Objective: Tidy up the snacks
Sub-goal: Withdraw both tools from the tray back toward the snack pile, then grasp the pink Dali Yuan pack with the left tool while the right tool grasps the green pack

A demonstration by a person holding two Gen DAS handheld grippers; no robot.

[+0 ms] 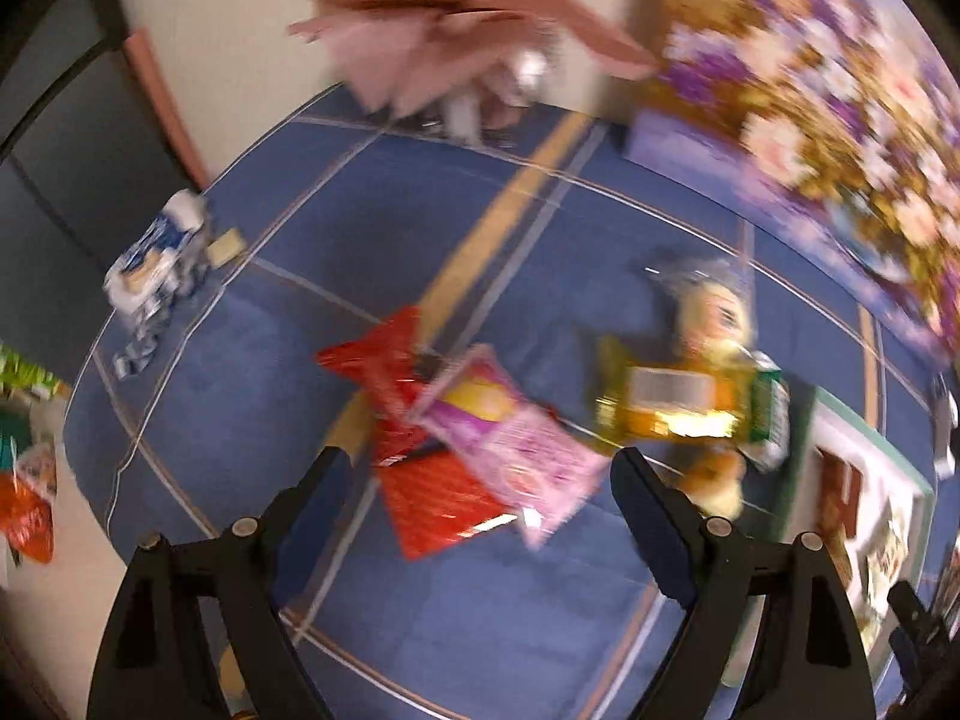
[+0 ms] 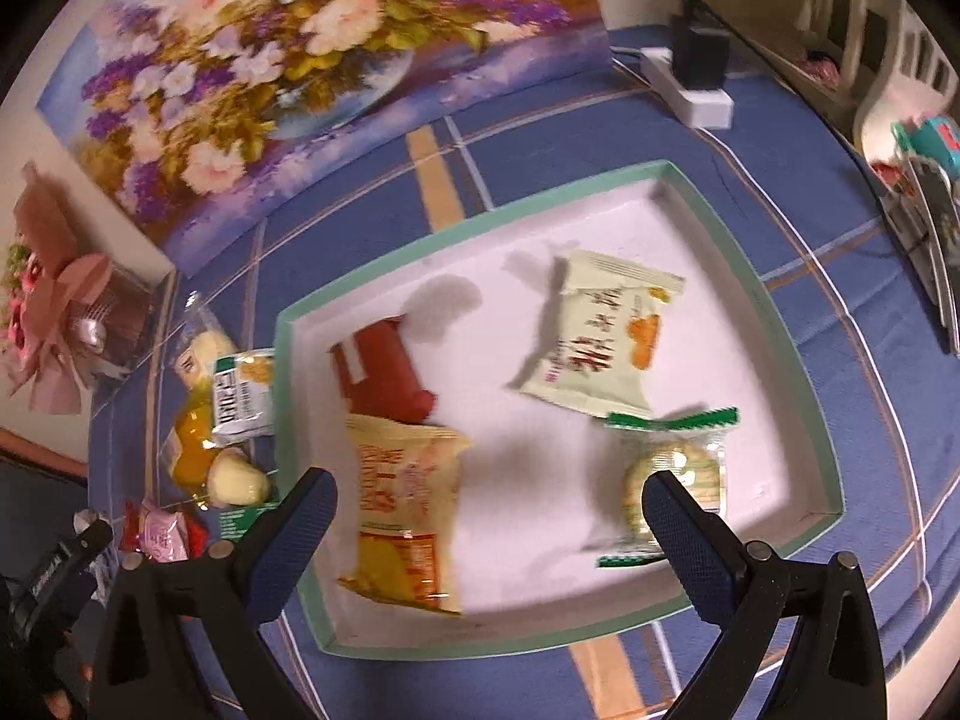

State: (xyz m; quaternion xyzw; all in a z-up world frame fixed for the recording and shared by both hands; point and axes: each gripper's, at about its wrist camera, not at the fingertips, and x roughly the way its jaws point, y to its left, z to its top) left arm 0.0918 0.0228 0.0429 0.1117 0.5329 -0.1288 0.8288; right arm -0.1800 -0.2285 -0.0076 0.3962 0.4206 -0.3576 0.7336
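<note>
In the left wrist view, my left gripper (image 1: 480, 474) is open above a pink snack packet (image 1: 510, 438) that lies over red packets (image 1: 396, 360) on the blue cloth. An orange-yellow packet (image 1: 672, 402) lies to their right. In the right wrist view, my right gripper (image 2: 489, 492) is open and empty over a green-rimmed white tray (image 2: 678, 180). The tray holds a red packet (image 2: 381, 372), a yellow packet (image 2: 402, 504), a pale green packet (image 2: 600, 336) and a clear packet with a round biscuit (image 2: 672, 474). Loose packets (image 2: 228, 414) lie left of the tray.
A flower painting (image 2: 288, 78) leans against the back wall. A pink bouquet (image 2: 54, 306) stands at the left. A white power strip with a black plug (image 2: 690, 78) lies at the back right. A blue-white packet (image 1: 162, 258) lies at the cloth's far left.
</note>
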